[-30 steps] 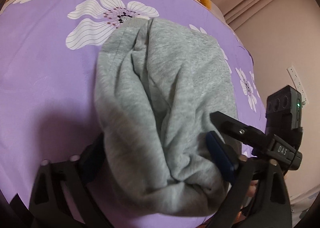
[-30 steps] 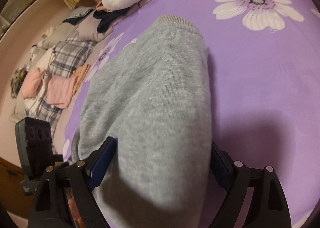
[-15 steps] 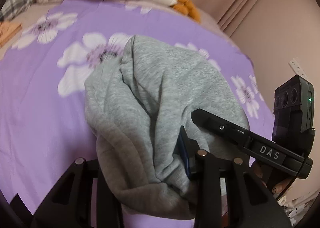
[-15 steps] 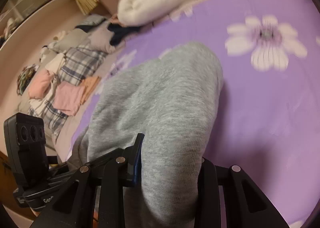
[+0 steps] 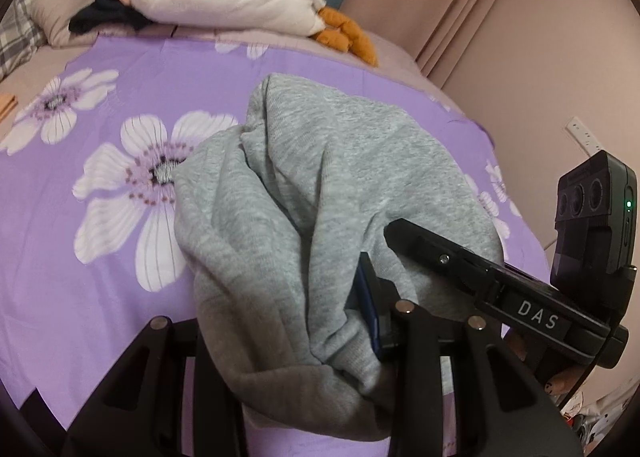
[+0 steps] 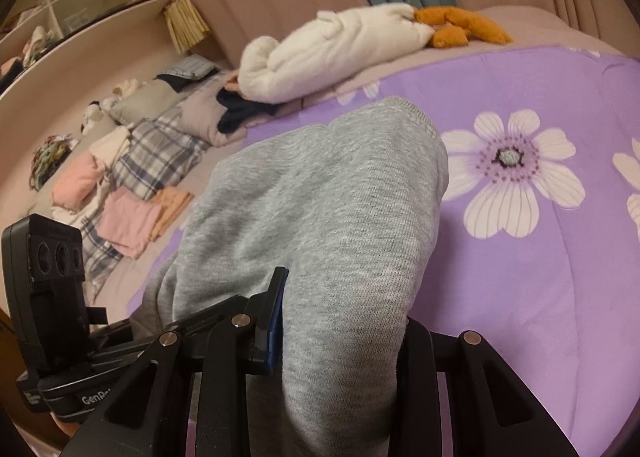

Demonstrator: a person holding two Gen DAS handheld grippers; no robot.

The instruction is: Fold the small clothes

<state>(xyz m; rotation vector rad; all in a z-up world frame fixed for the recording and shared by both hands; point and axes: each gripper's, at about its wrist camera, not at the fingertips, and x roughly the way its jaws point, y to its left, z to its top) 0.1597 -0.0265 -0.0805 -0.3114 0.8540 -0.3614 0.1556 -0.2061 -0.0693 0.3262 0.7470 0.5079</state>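
Purple flowered bedspread (image 5: 100,281) fills most of both views; all places below taken from it.

Grey knit garment (image 5: 304,209) bunched on the middle of the bedspread, its near end raised off the cloth and pinched at two spots, its ribbed far edge (image 6: 404,107) toward the head of the bed. Deep folds run lengthwise on the left-wrist side.

Long white plush toy (image 6: 332,53) with orange feet lies across the far edge of the bedspread, on the pinkish sheet. Beyond the bedspread's left border in the right wrist view: plaid cloth (image 6: 160,157) and folded pink pieces (image 6: 128,221), well apart from the garment.

Left gripper (image 5: 288,333): jaws narrow, clamped on a thick fold of the garment's near end; blue pad pressed into the fabric. Jaws closed down within the last second.

Right gripper (image 6: 340,337): jaws likewise narrow, closed down in that same second, gripping the garment's other near corner, fabric bulging up between the fingers.
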